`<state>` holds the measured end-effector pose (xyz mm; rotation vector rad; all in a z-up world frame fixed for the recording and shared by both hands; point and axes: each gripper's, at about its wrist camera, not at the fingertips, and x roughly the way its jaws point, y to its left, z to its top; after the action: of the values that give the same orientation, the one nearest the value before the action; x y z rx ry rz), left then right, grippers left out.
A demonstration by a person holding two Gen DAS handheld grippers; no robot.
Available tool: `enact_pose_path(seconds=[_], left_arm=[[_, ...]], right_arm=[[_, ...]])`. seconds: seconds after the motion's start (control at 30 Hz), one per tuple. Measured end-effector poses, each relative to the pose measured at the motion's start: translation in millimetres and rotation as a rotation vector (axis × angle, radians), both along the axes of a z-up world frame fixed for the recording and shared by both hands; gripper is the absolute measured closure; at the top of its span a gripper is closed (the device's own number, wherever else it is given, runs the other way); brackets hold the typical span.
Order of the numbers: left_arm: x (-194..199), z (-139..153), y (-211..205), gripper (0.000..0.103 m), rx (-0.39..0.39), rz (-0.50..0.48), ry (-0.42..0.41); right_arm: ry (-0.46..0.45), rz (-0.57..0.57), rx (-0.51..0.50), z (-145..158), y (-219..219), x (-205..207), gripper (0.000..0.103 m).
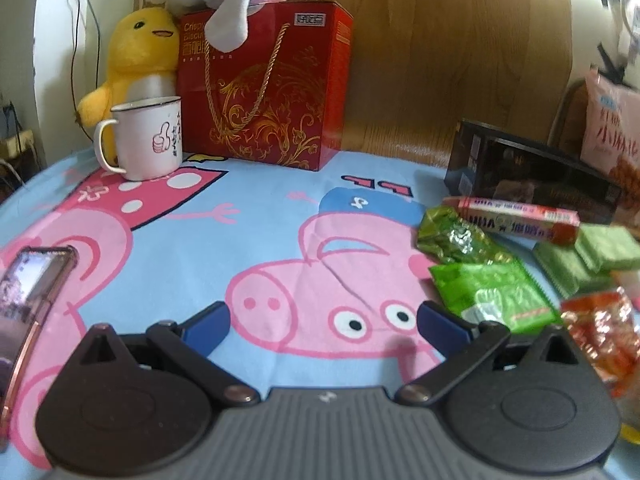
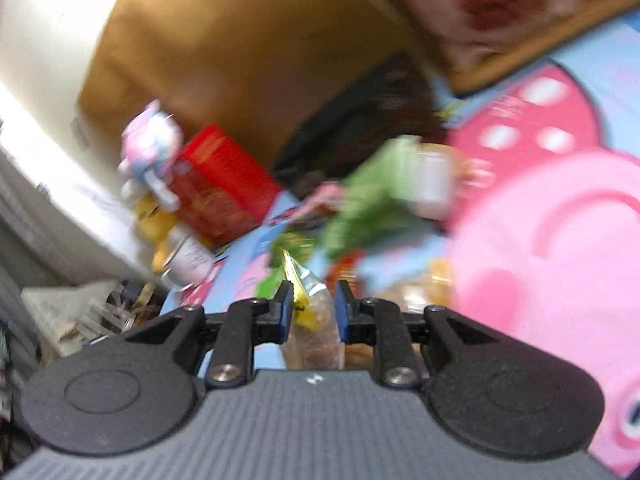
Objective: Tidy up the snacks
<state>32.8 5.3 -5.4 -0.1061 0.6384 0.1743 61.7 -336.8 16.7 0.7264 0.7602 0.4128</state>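
- Your right gripper (image 2: 310,306) is clamped on a clear snack packet (image 2: 314,320) with a yellow edge.
- Your left gripper (image 1: 324,320) is wide open, holding nothing.
- At two o'clock, green snack packets (image 1: 496,292) lie on the cartoon-pig cloth (image 1: 256,236).
- At eleven o'clock stand a red gift box (image 1: 272,92) and a white mug (image 1: 148,140).

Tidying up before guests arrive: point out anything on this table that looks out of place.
A phone lies at the cloth's left edge, far from the snacks. The green wafer packs and green packets sit jumbled on the right, overlapping rather than lined up.
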Motion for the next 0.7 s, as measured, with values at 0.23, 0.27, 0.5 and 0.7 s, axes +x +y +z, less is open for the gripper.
enact_pose_path(seconds=[0.23,0.27,0.5,0.7], left_arm=[[-2,0,-23,0.000,0.184,0.074,0.035],[-2,0,-27,0.000,0.216,0.078,0.037],[-1,1,-38,0.000,0.306,0.083,0.043],[-1,5,-7,0.000,0.077,0.068,0.099]], right_arm=[[-0.127,-0.029,-0.150,13,-2,-21,0.070],[-0.149,-0.028,-0.165,15,-3,-25,0.066],[-0.220,-0.029,-0.241,14,-10,-41,0.056],[-0.211,-0.016,-0.249,9,-19,-49,0.054]])
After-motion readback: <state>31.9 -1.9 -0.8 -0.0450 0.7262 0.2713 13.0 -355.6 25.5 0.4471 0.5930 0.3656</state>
